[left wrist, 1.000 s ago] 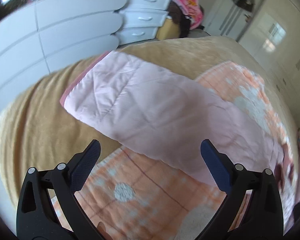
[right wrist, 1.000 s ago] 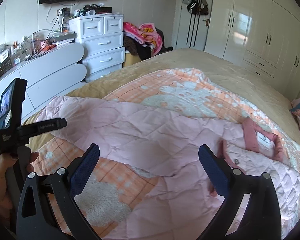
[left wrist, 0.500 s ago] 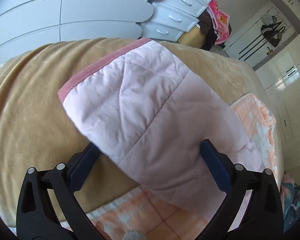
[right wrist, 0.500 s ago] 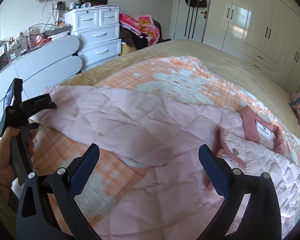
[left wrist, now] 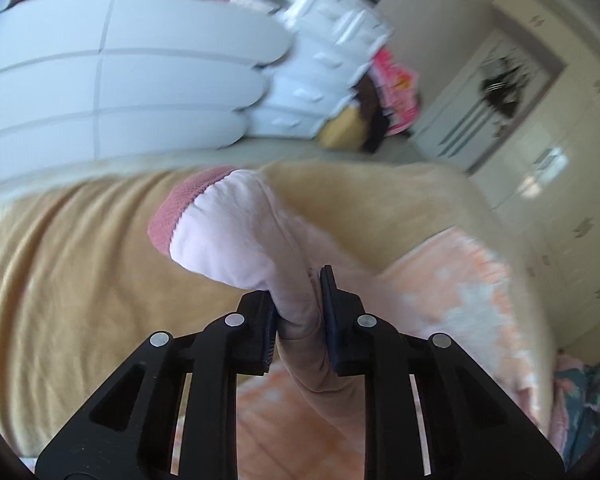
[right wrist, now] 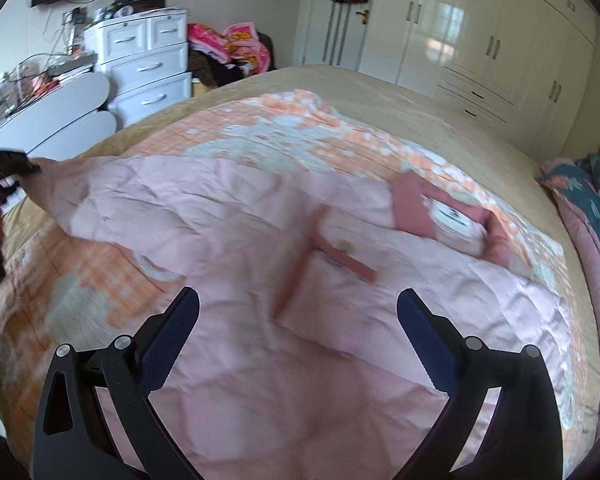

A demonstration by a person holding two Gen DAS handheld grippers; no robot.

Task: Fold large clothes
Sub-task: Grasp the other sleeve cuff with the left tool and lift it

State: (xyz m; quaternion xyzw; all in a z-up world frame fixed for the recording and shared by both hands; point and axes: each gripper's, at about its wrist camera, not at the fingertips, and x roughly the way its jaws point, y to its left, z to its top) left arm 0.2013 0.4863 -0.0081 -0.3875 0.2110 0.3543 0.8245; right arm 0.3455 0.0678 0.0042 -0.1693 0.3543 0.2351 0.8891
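A pale pink quilted jacket (right wrist: 236, 216) with darker pink trim lies spread on the bed. My left gripper (left wrist: 298, 312) is shut on its sleeve (left wrist: 236, 232), just behind the dark pink cuff (left wrist: 176, 212), and holds the sleeve up off the bed. In the right wrist view the left gripper (right wrist: 8, 172) shows at the far left, pinching the sleeve end. My right gripper (right wrist: 298, 332) is open and empty, low over the jacket's body, with the collar (right wrist: 452, 216) ahead of it to the right.
The jacket lies on an orange and white checked blanket (right wrist: 284, 128) over a tan bedspread (left wrist: 60, 264). White drawers (right wrist: 148, 68) and a curved white cabinet (left wrist: 120, 92) stand beyond the bed's edge. Wardrobes (right wrist: 500, 48) line the far wall. A dark floral pillow (right wrist: 588, 188) lies at the right.
My left gripper has closed on the sleeve near the cuff and lifted it. My right gripper has moved forward over the jacket's body and stays open.
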